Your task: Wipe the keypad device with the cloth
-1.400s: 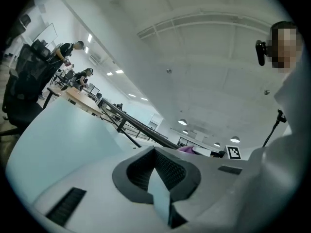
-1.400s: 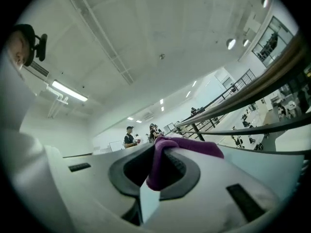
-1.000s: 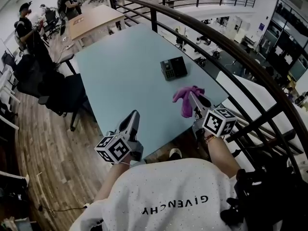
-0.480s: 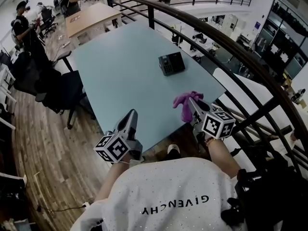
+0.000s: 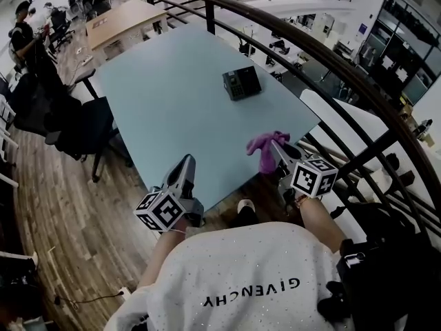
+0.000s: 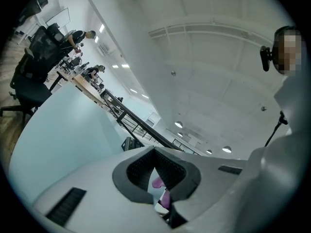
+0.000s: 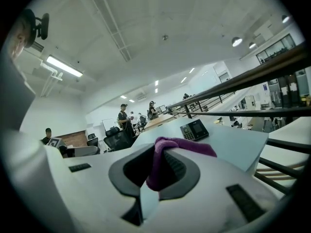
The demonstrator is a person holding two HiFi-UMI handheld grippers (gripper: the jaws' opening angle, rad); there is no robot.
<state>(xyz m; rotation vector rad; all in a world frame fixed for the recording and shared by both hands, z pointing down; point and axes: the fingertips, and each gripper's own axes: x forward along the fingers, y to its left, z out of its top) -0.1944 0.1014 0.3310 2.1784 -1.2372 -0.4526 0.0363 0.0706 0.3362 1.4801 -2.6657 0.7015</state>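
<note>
**Cloth clamped in the right tongs, keypad untouched across the table**

At the 9 o'clock side of the head view, a black office chair (image 5: 76,126) stands on the wood floor, just beside the left edge of the pale blue table (image 5: 165,109).

The left gripper (image 5: 187,164) hangs at about 7 o'clock, over the table's near corner, pointing up the tabletop. Its own view shows the two jaws brought together at the tips with nothing pinched between them. The purple seen through the gap lower down lies beyond the jaws.

The keypad device (image 5: 241,83) lies flat on the table at roughly 1 o'clock from the table's centre, close to the far right edge. It is dark, with a screen and a block of keys. It sits well apart from both grippers, and nothing touches it. From the right gripper view it shows at about 1 o'clock, past the jaw tips (image 7: 194,129).

The right gripper (image 5: 279,149) is at about 4 o'clock, over the table's near right edge. Its jaws are closed on the purple cloth (image 5: 264,150), which bunches over the tips and droops down one side.

A dark railing (image 5: 331,61) curves along the table's right side, from 12 o'clock down to 4 o'clock.
</note>
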